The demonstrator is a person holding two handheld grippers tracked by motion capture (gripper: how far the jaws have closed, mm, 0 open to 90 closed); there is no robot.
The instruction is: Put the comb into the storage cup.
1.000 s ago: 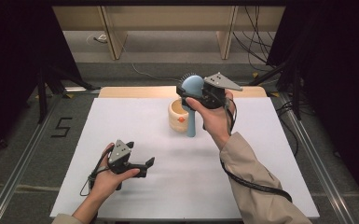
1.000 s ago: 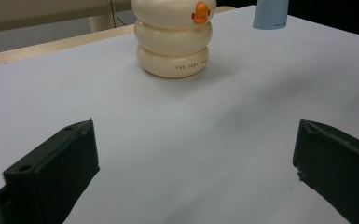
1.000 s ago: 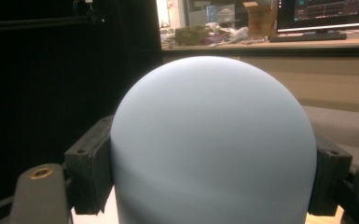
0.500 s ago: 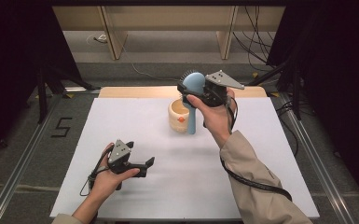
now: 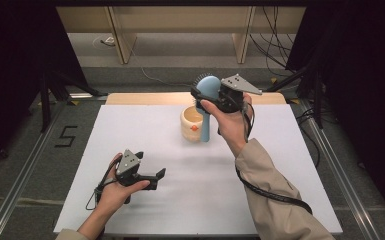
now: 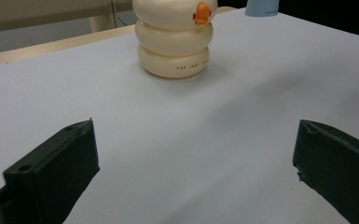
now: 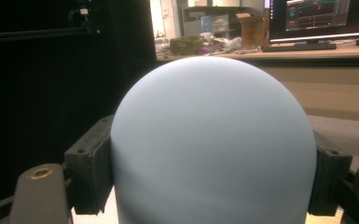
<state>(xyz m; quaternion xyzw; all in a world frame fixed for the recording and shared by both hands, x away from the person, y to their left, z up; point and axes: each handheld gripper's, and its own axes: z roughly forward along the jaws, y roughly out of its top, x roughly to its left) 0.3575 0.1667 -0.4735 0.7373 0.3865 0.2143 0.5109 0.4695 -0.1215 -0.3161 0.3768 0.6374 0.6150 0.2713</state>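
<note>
A lab recording station. Black curtains (image 5: 10,75) flank the white worktop (image 5: 200,200), with cables (image 5: 275,30) on the floor at one o'clock. Beyond, a lit monitor (image 7: 321,18) sits on a cluttered desk (image 7: 242,53).

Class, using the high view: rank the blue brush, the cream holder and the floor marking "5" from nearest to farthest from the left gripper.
1. Cream holder: up and to the right of the left gripper, standing on the white table.
2. Floor marking "5": off the table, to the upper left, slightly farther.
3. Blue brush: farthest, clamped upright in the right gripper beside the holder.
</note>
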